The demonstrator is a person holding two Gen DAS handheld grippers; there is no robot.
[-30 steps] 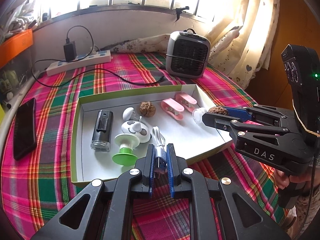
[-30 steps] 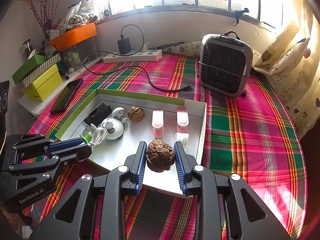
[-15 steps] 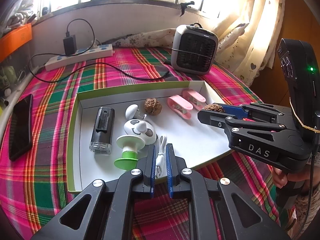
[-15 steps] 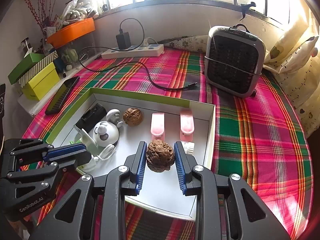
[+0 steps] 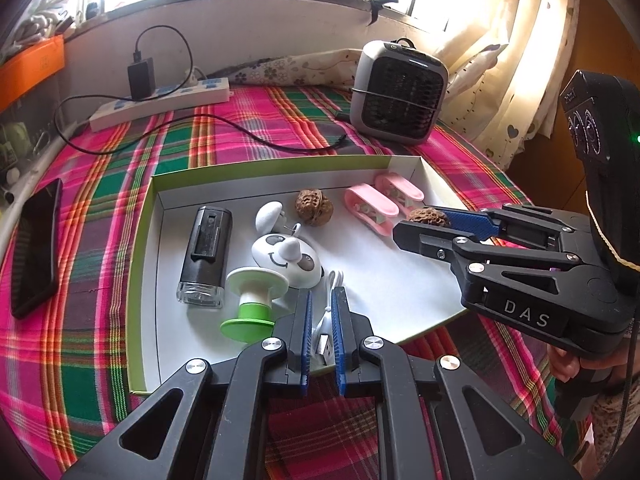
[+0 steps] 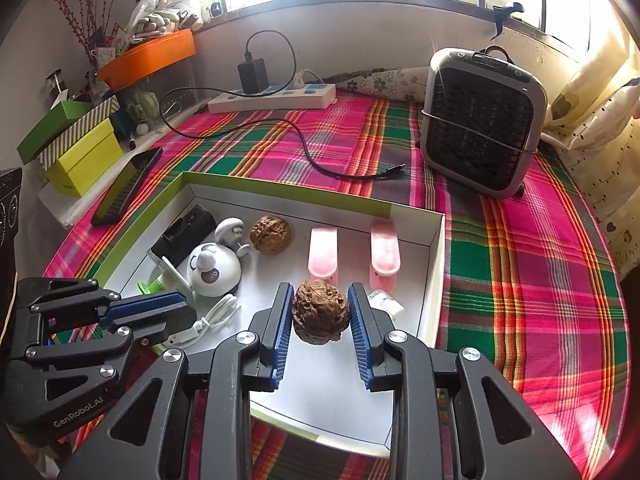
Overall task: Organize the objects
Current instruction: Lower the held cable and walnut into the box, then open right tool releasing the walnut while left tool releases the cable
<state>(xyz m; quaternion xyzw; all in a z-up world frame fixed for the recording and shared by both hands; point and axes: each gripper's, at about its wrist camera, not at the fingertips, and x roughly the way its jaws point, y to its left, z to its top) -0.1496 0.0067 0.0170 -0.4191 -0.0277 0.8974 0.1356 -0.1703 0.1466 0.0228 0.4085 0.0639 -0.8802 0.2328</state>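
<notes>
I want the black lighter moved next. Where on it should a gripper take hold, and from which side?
Grip the black lighter across its two long flat sides, near mid-body, coming down from above. It lies flat in the box, and its narrow width suits the jaws. The green-and-white piece crowds its clear end, so stay higher up.

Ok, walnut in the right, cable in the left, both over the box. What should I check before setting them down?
1. Right gripper shut on the held walnut: ok.
2. Left gripper shut on the white cable: ok.
3. Bare box floor below the held walnut: ok.
4. Held walnut apart from the pink clips: ok.
5. Cable plug inside the box rim: cannot tell.
</notes>
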